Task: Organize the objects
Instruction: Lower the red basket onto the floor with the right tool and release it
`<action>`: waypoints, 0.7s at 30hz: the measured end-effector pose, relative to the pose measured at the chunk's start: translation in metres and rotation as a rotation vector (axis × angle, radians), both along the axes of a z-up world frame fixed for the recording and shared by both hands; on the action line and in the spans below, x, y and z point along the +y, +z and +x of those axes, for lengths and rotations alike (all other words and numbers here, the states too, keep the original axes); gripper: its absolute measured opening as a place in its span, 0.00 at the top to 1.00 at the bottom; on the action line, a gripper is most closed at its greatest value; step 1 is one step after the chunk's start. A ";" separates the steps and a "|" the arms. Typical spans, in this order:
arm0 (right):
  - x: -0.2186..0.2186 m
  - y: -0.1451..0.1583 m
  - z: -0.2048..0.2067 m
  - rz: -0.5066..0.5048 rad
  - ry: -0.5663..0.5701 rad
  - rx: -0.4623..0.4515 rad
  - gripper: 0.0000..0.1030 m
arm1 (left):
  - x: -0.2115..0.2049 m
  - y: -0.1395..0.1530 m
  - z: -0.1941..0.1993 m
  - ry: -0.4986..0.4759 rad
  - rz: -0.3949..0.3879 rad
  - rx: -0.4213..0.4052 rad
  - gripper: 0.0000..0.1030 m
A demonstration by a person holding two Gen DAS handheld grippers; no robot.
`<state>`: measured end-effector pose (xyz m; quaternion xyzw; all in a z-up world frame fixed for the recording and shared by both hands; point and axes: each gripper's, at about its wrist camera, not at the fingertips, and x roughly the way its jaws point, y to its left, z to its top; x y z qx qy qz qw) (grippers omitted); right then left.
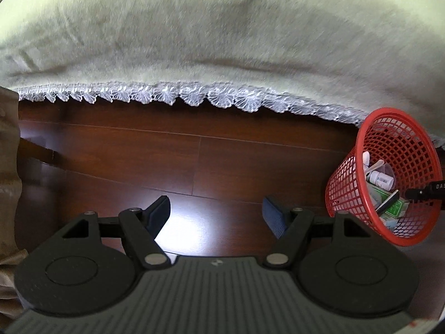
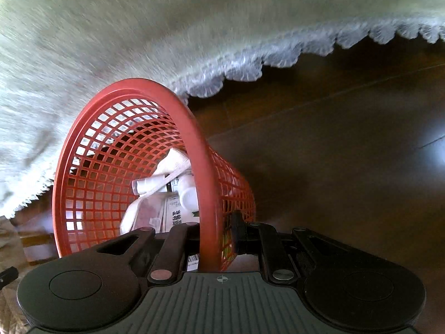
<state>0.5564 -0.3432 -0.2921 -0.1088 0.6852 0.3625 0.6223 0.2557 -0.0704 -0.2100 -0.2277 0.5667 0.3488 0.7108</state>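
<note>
A red mesh basket (image 2: 130,150) holds several small items: white bottles (image 2: 186,192), a white cloth and green and white boxes (image 1: 392,208). My right gripper (image 2: 214,236) is shut on the basket's rim, one finger inside and one outside the wall, and holds it tilted above the wooden floor. In the left wrist view the basket (image 1: 389,144) is at the far right, with the right gripper's black tip at its side. My left gripper (image 1: 217,211) is open and empty over the floor, well left of the basket.
A pale green bed cover (image 1: 222,41) with a white lace fringe (image 1: 194,97) hangs across the top of both views. Dark wooden floor (image 1: 167,153) lies below it. Beige cloth (image 1: 8,167) is at the far left edge.
</note>
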 end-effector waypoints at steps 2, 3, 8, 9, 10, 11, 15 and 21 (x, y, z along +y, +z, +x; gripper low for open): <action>0.000 -0.013 -0.001 0.007 0.002 0.003 0.91 | -0.001 -0.007 -0.003 0.007 0.006 -0.001 0.33; 0.000 -0.020 -0.002 0.013 -0.002 0.008 0.91 | 0.000 -0.010 -0.005 0.009 0.010 -0.003 0.33; -0.003 -0.044 -0.007 0.029 -0.008 0.017 0.88 | 0.003 -0.022 -0.011 0.014 0.025 -0.009 0.33; -0.005 -0.052 -0.008 0.037 -0.007 0.017 0.85 | 0.003 -0.024 -0.012 0.016 0.027 -0.011 0.33; -0.006 -0.058 -0.008 0.037 -0.006 0.012 0.85 | 0.004 -0.025 -0.012 0.018 0.025 -0.012 0.33; -0.009 -0.062 -0.009 0.034 0.001 0.003 0.85 | 0.004 -0.025 -0.012 0.019 0.019 -0.014 0.33; -0.013 -0.053 -0.013 0.029 0.028 -0.102 0.72 | -0.001 -0.017 -0.013 0.018 0.002 -0.033 0.33; -0.021 -0.019 -0.012 0.010 0.105 -0.198 0.53 | -0.009 0.012 -0.010 0.015 -0.015 -0.063 0.32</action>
